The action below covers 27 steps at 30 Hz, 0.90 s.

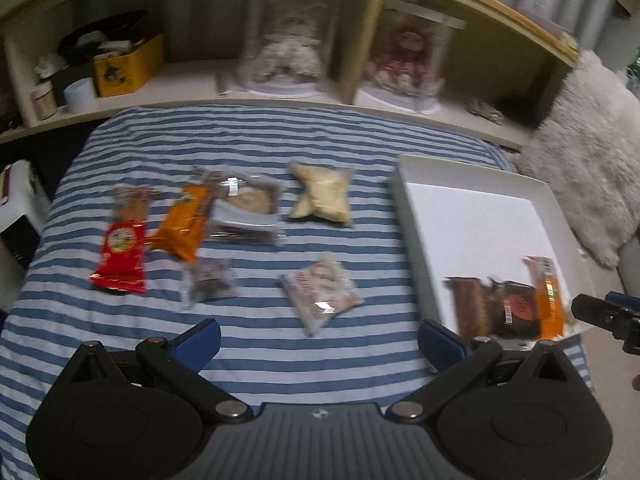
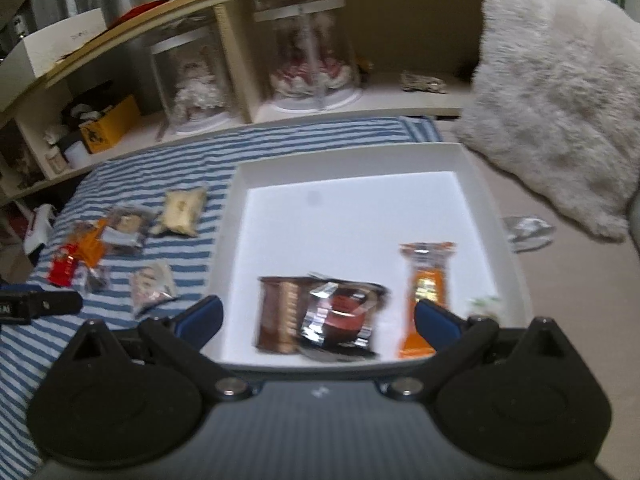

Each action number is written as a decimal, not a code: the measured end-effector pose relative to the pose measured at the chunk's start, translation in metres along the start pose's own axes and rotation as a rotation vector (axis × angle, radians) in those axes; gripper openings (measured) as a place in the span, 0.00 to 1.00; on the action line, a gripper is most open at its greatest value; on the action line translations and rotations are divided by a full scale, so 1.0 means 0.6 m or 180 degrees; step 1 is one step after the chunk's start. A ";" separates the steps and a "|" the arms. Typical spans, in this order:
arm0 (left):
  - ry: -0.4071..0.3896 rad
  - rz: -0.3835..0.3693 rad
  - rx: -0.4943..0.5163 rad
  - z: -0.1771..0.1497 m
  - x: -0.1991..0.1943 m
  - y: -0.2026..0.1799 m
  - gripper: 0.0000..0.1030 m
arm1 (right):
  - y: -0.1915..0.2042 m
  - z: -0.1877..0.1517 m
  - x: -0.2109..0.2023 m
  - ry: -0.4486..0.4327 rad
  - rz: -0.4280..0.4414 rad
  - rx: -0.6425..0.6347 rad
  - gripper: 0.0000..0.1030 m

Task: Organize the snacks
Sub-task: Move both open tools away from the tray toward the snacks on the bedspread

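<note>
Hovering both empty: left gripper (image 1: 319, 340) wide open over loose snacks (image 1: 320, 298) at 12 o'clock | right gripper (image 2: 318, 318) spread over white box (image 2: 352, 160) (three packets (image 2: 320, 316) rowed along its near wall, I'm guessing to save room)

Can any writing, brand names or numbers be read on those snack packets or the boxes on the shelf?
None can be read.
Red packet and orange packet: printing blurred.
Dark packet in the white tray: label blurred.
Yellow box: dark emblem, no legible words.
White box on top of the shelf: faint lettering, too small.
</note>
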<state>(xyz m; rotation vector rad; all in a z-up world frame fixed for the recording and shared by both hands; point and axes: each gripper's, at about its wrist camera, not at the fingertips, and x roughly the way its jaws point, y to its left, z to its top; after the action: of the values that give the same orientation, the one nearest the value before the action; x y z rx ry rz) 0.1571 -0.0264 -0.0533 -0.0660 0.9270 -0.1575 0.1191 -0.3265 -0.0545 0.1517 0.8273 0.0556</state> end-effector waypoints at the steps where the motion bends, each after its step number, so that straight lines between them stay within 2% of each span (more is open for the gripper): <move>1: 0.0001 0.0029 -0.0024 0.000 0.002 0.011 1.00 | 0.009 0.003 0.006 -0.0003 0.0033 -0.0010 1.00; 6: -0.0028 0.0161 -0.0201 0.001 0.009 0.068 1.00 | 0.068 0.012 0.037 -0.0028 0.0170 -0.0129 1.00; 15: -0.0150 0.0220 -0.0528 0.018 0.034 0.139 1.00 | 0.168 0.015 0.096 -0.0052 0.0452 -0.0402 1.00; 18: -0.0160 0.0185 -0.0574 0.023 0.049 0.150 1.00 | 0.196 0.011 0.121 -0.0060 0.0562 -0.0542 1.00; 22: -0.0090 0.0096 -0.0605 0.027 0.076 0.157 1.00 | 0.231 0.003 0.155 -0.0197 0.0517 -0.0800 1.00; 27: -0.0027 0.0070 -0.0556 0.032 0.111 0.155 1.00 | 0.258 -0.005 0.200 -0.0154 0.0717 -0.0970 1.00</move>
<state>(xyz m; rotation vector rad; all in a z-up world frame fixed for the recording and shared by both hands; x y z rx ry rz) 0.2216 0.0540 -0.1060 -0.2178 0.9311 -0.0554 0.1996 -0.1601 -0.1198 -0.0419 0.7414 0.3866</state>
